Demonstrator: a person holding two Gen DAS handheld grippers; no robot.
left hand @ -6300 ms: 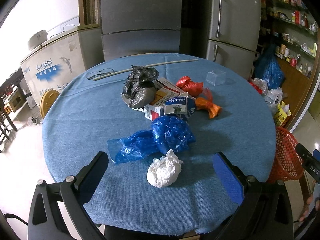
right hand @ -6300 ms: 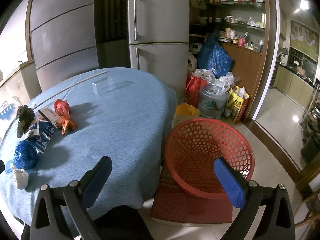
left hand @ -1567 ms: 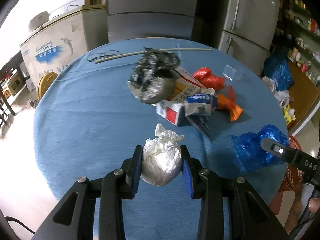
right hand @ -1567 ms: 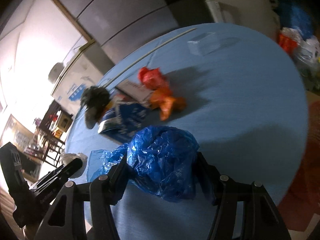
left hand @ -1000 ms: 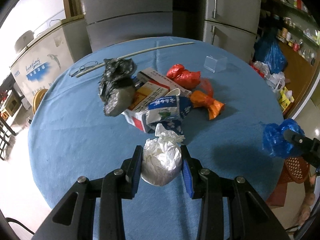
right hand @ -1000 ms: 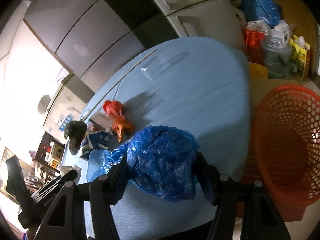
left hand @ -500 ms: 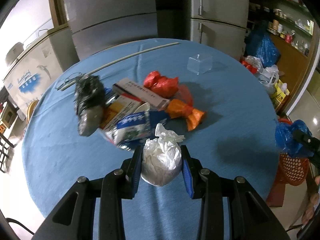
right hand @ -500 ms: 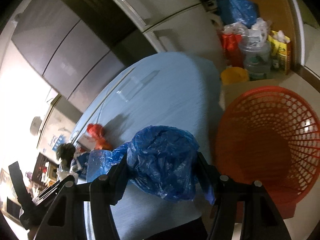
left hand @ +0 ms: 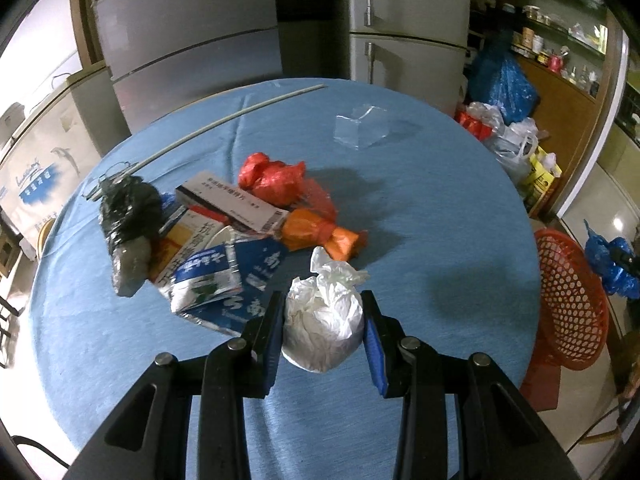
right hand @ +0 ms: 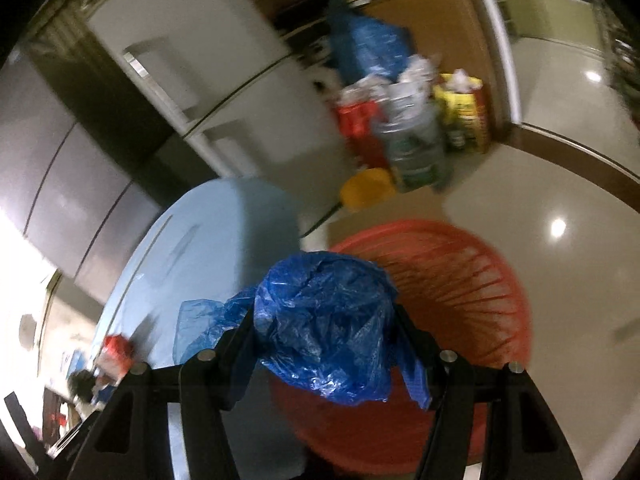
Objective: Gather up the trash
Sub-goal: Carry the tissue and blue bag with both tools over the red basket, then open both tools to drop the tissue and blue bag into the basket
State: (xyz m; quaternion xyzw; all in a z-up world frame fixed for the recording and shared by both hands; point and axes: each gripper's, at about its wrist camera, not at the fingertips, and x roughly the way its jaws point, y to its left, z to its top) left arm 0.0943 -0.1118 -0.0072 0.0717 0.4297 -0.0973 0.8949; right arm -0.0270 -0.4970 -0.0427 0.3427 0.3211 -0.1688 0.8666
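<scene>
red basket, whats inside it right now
The red basket shows only bare mesh; the blue bag in the right claw hides its near side.

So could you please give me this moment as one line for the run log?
left gripper: shut on white bag | right gripper: shut on blue bag, above red basket | table: more trash left

The right gripper (right hand: pixel 326 344), clamped on the blue bag (right hand: pixel 324 324), is now off the table (right hand: pixel 208 240) and above the red basket (right hand: pixel 460 280). The left gripper (left hand: pixel 323 332), lifted with the white wad (left hand: pixel 324 330), now hangs nearer the basket side.
</scene>
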